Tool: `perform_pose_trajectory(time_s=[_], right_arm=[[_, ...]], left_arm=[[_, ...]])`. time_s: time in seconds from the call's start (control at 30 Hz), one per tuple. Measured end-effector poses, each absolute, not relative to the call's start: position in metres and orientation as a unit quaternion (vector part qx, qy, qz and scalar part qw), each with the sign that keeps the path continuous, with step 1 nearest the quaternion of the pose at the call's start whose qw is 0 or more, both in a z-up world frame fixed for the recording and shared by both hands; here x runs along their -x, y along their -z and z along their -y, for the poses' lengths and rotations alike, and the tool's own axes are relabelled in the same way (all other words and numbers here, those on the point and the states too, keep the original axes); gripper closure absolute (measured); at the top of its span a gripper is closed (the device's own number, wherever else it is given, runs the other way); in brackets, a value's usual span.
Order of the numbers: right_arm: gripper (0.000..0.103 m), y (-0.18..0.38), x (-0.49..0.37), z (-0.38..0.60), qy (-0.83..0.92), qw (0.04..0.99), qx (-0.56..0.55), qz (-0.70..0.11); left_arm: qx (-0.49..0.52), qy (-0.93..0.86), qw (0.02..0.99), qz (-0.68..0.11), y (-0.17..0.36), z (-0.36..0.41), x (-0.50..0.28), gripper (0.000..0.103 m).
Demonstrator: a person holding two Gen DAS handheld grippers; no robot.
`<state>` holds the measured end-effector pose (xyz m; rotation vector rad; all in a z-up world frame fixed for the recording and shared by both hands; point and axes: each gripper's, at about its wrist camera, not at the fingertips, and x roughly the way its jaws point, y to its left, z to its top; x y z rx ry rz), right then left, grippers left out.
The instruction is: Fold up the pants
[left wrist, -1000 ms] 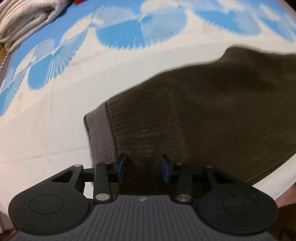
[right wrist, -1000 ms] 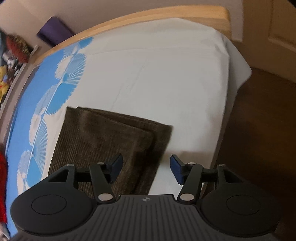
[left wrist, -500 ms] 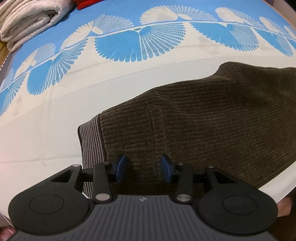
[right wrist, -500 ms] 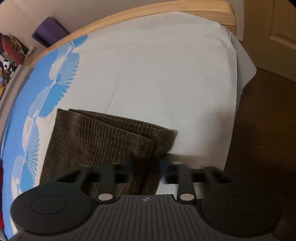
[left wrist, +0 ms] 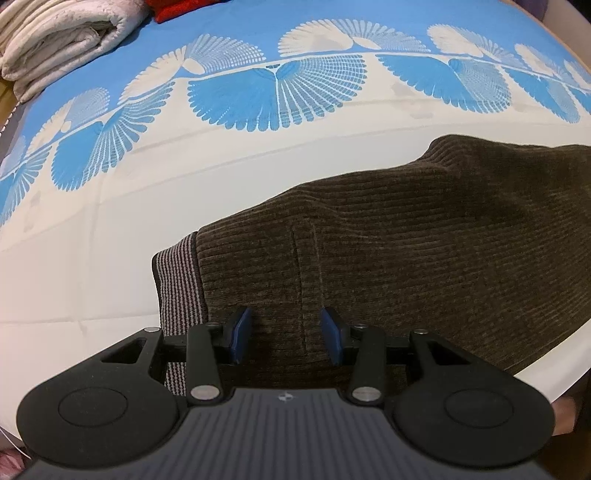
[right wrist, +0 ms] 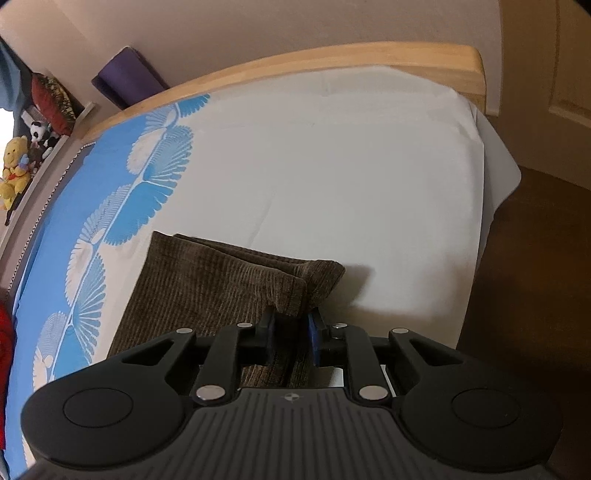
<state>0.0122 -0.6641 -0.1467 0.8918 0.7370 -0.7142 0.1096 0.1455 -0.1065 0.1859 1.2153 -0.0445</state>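
The pants (left wrist: 424, 236) lie flat on the bed (right wrist: 332, 166), near its front edge, already doubled over so that the leg ends stack in layers at the right and the striped waistband (left wrist: 177, 280) shows at the left; the cloth is a thick brown corduroy — soft, limp, with no stiffness of its own, so any lifted part should sag and drag the rest; its ribbed nap looks grippy rather than slippery, and nothing about it is fragile. The best holds seem to be the corners and hems, where several layers can be pinched together. The right gripper (right wrist: 291, 325) has just been closing its fingers and now pinches the stacked leg-end corner between its pads; the left gripper (left wrist: 284, 332) hangs over the waist end, its fingers about half open with cloth beneath them but not squeezed — no grip there. Beyond, the blue fan-patterned sheet (left wrist: 258, 92), a folded white blanket (left wrist: 62, 33), the wooden bed frame (right wrist: 369, 59).
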Motion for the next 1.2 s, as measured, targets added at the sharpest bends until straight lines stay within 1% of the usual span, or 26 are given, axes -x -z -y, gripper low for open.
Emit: perform_pose_trajectory(time_s=[0.17, 0.37, 0.5, 0.6, 0.67, 0.77, 0.87, 0.93, 0.97, 1.07, 1.13, 1.2], right_arm=[[0.086, 0.100, -0.038, 0.620, 0.280, 0.856, -0.284, -0.329], [0.087, 0.047, -0.068, 0.547, 0.225, 0.906, -0.194, -0.302], [0.087, 0.003, -0.087, 0.455, 0.143, 0.945, -0.111, -0.274], [0.087, -0.016, -0.086, 0.366, 0.026, 0.965, -0.066, -0.251], [0.087, -0.015, -0.070, 0.300, -0.049, 0.970, -0.023, -0.239], [0.087, 0.012, -0.040, 0.210, -0.149, 0.957, 0.015, -0.248], [0.087, 0.074, -0.013, 0.140, -0.230, 0.922, 0.051, -0.307], [0.087, 0.115, -0.005, 0.112, -0.246, 0.893, 0.090, -0.366], [0.086, 0.129, -0.001, 0.106, -0.241, 0.887, 0.106, -0.380], [0.086, 0.125, 0.008, 0.106, -0.234, 0.894, 0.107, -0.367], [0.087, 0.108, 0.005, 0.112, -0.235, 0.898, 0.102, -0.357], [0.087, 0.091, 0.016, 0.113, -0.234, 0.908, 0.122, -0.325]], left_arm=[[-0.075, 0.023, 0.823, -0.563, 0.100, -0.148, -0.109, 0.056], [-0.055, 0.035, 0.834, -0.548, 0.088, -0.153, -0.107, 0.056], [-0.044, 0.035, 0.838, -0.543, 0.083, -0.161, -0.105, 0.056], [-0.036, 0.029, 0.839, -0.542, 0.082, -0.170, -0.104, 0.056], [-0.028, 0.025, 0.840, -0.542, 0.081, -0.176, -0.103, 0.056], [-0.023, 0.022, 0.840, -0.542, 0.081, -0.183, -0.101, 0.056], [-0.021, 0.020, 0.839, -0.543, 0.081, -0.186, -0.101, 0.056], [-0.018, 0.018, 0.839, -0.544, 0.081, -0.188, -0.100, 0.056], [-0.016, 0.017, 0.838, -0.545, 0.082, -0.189, -0.100, 0.056], [-0.018, 0.018, 0.838, -0.544, 0.081, -0.188, -0.100, 0.056], [-0.018, 0.021, 0.840, -0.542, 0.081, -0.187, -0.103, 0.056], [-0.020, 0.019, 0.840, -0.542, 0.082, -0.185, -0.106, 0.056]])
